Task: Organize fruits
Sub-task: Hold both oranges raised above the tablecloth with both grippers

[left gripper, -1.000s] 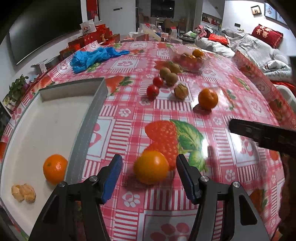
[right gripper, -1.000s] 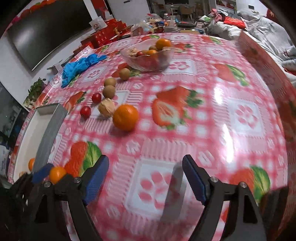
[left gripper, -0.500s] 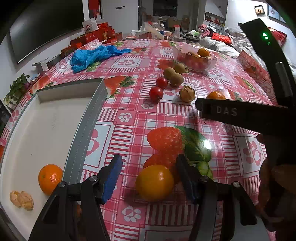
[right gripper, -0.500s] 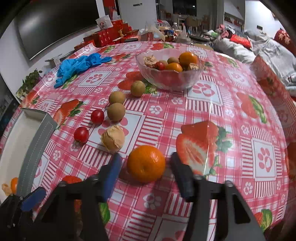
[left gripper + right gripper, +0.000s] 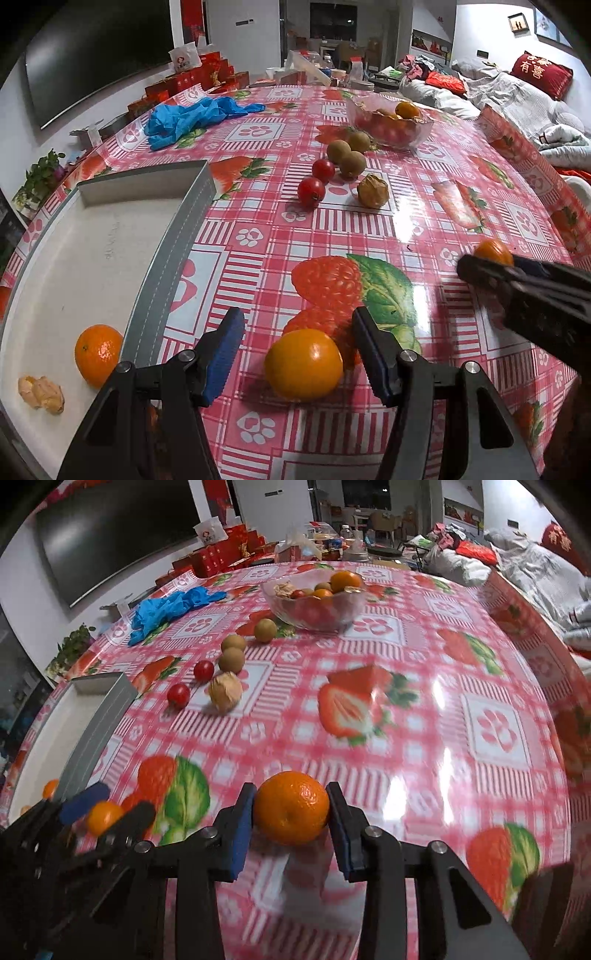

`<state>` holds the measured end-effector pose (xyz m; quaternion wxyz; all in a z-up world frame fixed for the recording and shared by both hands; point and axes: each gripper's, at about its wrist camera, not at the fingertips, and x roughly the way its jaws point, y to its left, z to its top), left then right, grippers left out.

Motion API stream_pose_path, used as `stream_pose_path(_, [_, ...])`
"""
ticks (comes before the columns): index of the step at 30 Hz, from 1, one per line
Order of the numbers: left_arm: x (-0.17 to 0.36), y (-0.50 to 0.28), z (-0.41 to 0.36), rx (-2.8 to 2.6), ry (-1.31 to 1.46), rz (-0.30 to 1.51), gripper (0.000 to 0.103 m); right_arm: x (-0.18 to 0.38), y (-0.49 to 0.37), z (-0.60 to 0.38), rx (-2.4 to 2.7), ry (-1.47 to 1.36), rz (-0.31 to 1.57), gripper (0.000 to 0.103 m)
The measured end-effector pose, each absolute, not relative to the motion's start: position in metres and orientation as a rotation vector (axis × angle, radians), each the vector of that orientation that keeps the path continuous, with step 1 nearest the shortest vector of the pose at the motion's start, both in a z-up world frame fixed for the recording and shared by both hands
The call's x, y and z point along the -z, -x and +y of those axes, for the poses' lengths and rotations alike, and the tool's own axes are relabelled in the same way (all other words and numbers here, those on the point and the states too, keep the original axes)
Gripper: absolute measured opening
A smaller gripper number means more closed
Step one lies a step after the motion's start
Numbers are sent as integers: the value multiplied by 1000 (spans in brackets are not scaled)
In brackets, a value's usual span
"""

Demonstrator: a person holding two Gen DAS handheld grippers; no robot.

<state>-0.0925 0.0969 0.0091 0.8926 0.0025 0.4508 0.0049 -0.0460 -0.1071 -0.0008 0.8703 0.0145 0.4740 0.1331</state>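
We hold two grippers over a table covered in a red-and-white checked cloth (image 5: pixel 258 229) printed with strawberries. Our right gripper (image 5: pixel 291 812) is clamped on a mandarin (image 5: pixel 291 806), both blue pads pressed to its sides, and the fruit is lifted clear of the cloth, which is blurred beneath it. Our left gripper (image 5: pixel 299 354) is spread wide, its fingers either side of a yellow-orange fruit (image 5: pixel 303 364) that sits on the cloth; neither pad touches it.

To the left lies a shallow white tray (image 5: pixel 173 236) with grey walls. Inside it, near the closest corner, are one whole orange (image 5: pixel 98 355) and, just beside that, a peeled, pale orange piece of fruit (image 5: pixel 41 394).

Toward the far side of the table stands a clear glass bowl (image 5: pixel 314 614). It holds a mixed pile: an orange on top, small red tomatoes, brownish round fruits and something papery.

Loose on the cloth between bowl and tray are three brown kiwis (image 5: pixel 352 164), two cherry tomatoes (image 5: pixel 311 192) and a wrinkled tan fruit (image 5: pixel 372 191), all close together. A crumpled blue glove (image 5: pixel 192 116) lies near the far left edge.
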Motion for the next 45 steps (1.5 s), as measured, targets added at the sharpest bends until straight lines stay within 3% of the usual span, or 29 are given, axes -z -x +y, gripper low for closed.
stream_pose_path(2, [-10, 94, 96, 10, 1, 937, 45, 1, 54, -112, -278, -39, 998, 41])
stream_pose_path(4, [-11, 97, 93, 31, -11, 943, 37, 1, 61, -116, -282, -41, 1004, 41])
stream_pose_path(45, [-13, 146, 101, 67, 16, 973, 37, -1, 104, -110, -308, -39, 1040, 41])
